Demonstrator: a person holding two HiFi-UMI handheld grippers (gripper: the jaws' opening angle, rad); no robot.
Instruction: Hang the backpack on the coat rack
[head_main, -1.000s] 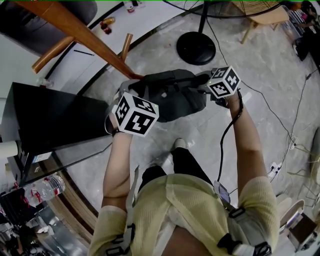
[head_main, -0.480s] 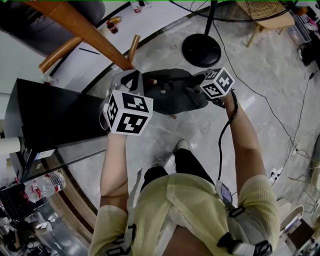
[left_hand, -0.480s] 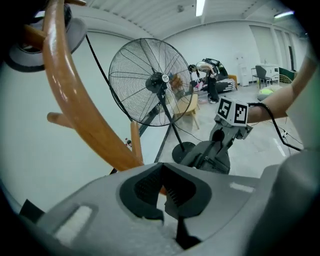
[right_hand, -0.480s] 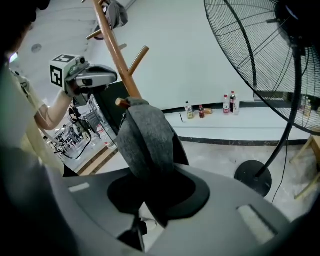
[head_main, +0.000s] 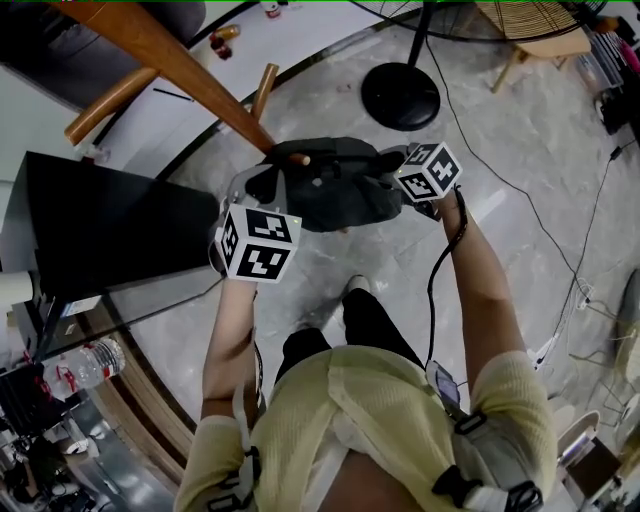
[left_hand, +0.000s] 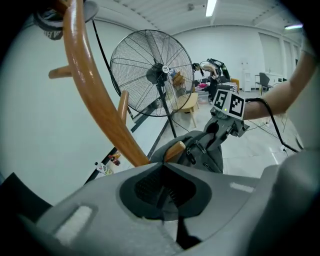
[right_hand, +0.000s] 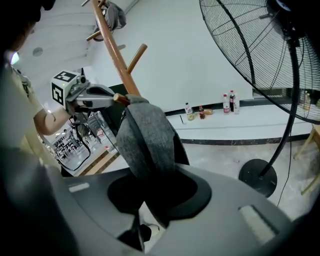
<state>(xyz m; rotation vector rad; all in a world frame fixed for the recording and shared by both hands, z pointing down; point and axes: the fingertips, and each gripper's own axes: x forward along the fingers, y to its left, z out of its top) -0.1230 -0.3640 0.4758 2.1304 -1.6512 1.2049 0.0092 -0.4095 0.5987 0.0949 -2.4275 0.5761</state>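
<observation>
Just ahead of our left tool (left_hand: 162, 186), the curved brown wooden coat rack post (left_hand: 97, 100) and its short wooden peg (left_hand: 175, 150) bar the way, with the dark grey fabric backpack (head_main: 335, 190) draped over that peg. A black table (head_main: 110, 235) stands left of it. Beyond our right tool (right_hand: 149, 200) rises the black pedestal fan (right_hand: 290, 100); the grey marble floor (head_main: 540, 130) right of it lies open.

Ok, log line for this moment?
stage: backpack draped over coat rack peg | right gripper: jaws just tightened, clamped on strap | left gripper: shut, empty, beside peg
</observation>
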